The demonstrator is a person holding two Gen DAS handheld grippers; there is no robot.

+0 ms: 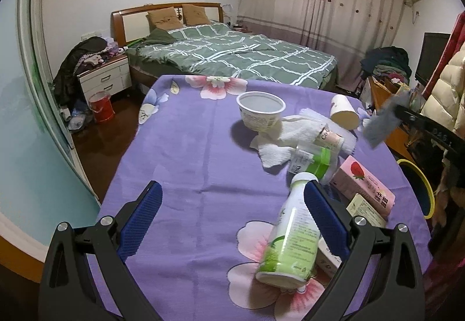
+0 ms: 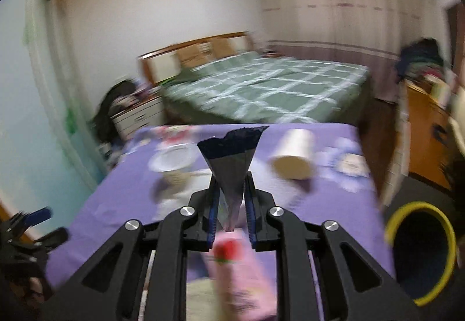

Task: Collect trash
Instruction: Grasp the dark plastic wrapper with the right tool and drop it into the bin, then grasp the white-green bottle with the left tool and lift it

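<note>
My left gripper is open above the purple floral tablecloth. A green-and-white bottle lies on its side against the inner face of its right finger. My right gripper is shut on a dark grey wrapper, held above the table; it also shows at the right of the left wrist view. Other trash on the table: a white cup, a lying paper cup, crumpled tissue, a green-labelled bottle and a pink strawberry carton. The right wrist view is motion-blurred.
A yellow-rimmed dark bin stands on the floor right of the table, seen also in the left wrist view. A bed lies beyond the table, a nightstand and red bucket at left, an orange cabinet at right.
</note>
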